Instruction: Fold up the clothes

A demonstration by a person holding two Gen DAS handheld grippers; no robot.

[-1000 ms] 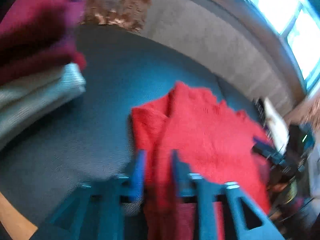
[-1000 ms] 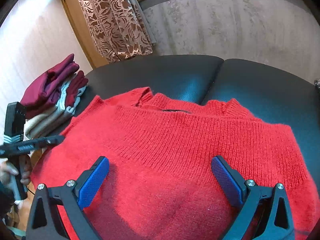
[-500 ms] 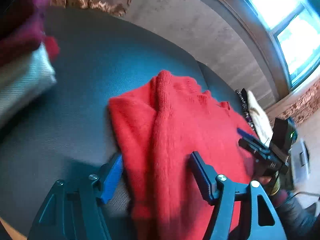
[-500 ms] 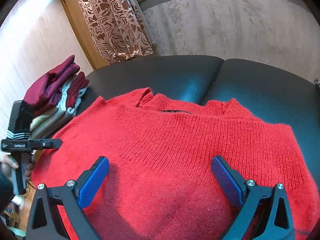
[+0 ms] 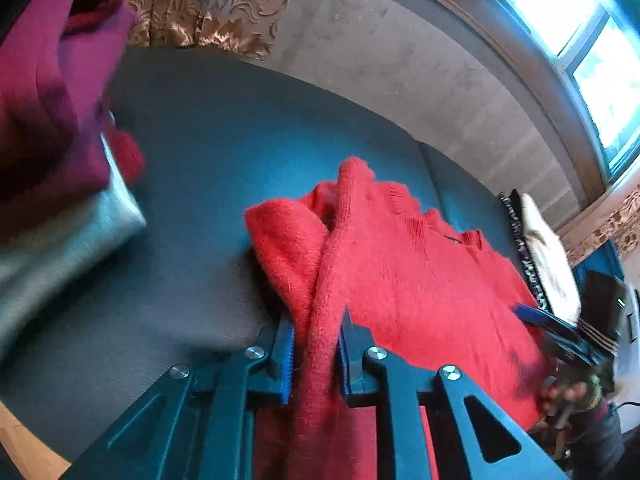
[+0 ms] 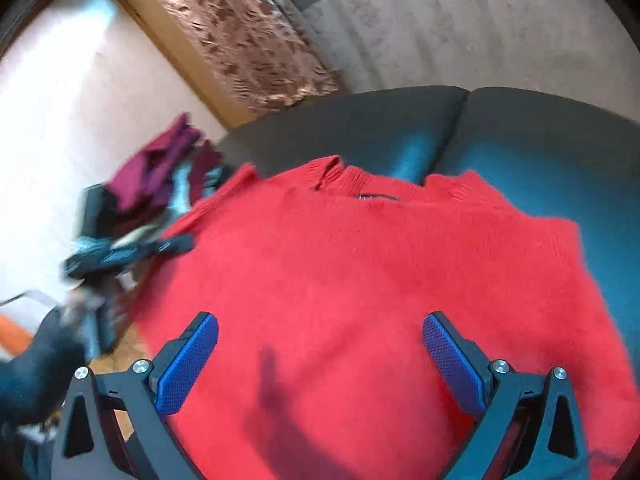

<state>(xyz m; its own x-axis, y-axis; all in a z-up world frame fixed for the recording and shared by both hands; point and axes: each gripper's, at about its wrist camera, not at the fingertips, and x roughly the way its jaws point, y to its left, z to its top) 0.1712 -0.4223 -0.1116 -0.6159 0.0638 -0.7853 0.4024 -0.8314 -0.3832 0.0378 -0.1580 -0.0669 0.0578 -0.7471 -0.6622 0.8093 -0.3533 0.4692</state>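
left fingers: the left gripper has just been closing; its blue pads now pinch a raised ridge of the red sweater along the garment's left edge; knit fills the gap between the jaws
right fingers: the right gripper stands wide apart above the sweater's near middle; nothing between the pads; whether they touch the knit cannot be told
sweater position: spread on the dark cushion, collar toward the far side, body running near; right wrist view shows it mostly flat; left side lifted into a fold where the pinch sits
step in hand (judged): taking the left side or sleeve to carry it across the body for the first lengthwise fold
how to do it well: keep the pinch firm on the thick ridge; fuzzy knit looks stretchy, so lift only enough to clear the surface; carry across toward the right in one level sweep; lay the edge parallel to the sweater's centre line
right hand's role (judged): press or grip the near hem so the body does not drag along with the lift
risk: pinch holds a bunched ridge, perhaps more than one layer; a crooked crease could follow
surroundings: folded clothes stack, maroon over grey, far left; well apart from the sweater; patterned curtain beyond
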